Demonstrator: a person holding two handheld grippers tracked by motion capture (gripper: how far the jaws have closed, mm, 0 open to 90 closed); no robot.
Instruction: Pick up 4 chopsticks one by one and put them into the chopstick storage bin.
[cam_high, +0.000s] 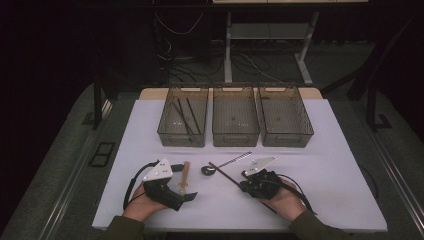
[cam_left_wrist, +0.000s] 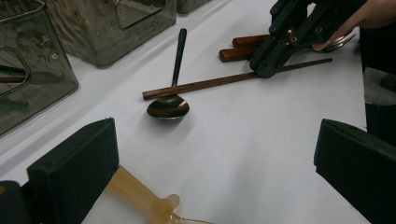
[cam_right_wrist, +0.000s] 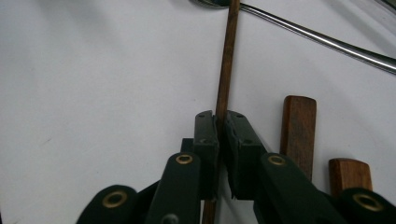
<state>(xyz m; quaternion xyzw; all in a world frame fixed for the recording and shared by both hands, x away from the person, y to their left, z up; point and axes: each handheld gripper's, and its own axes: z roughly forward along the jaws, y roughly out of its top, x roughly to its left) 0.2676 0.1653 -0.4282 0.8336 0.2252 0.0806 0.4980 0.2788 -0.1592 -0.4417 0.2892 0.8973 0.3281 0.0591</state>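
Note:
My right gripper (cam_right_wrist: 222, 123) is shut on a brown wooden chopstick (cam_right_wrist: 228, 60), which runs on between the pads and away across the white table. In the high view that chopstick (cam_high: 223, 172) slants from my right gripper (cam_high: 244, 185) up-left, its far end beside a dark metal spoon (cam_high: 208, 170). My left gripper (cam_left_wrist: 215, 172) is open, its jaws wide apart just above a pale tan utensil (cam_left_wrist: 140, 193); the same pale utensil (cam_high: 185, 176) lies between the jaws of the left gripper (cam_high: 186, 182) in the high view.
Three translucent bins (cam_high: 182, 141) (cam_high: 235, 141) (cam_high: 287, 141) stand in a row at the back; the left one holds dark chopsticks. Two wooden-handled pieces (cam_right_wrist: 298, 130) (cam_right_wrist: 348, 175) lie beside my right gripper. The white table (cam_high: 325, 165) has free room at the right.

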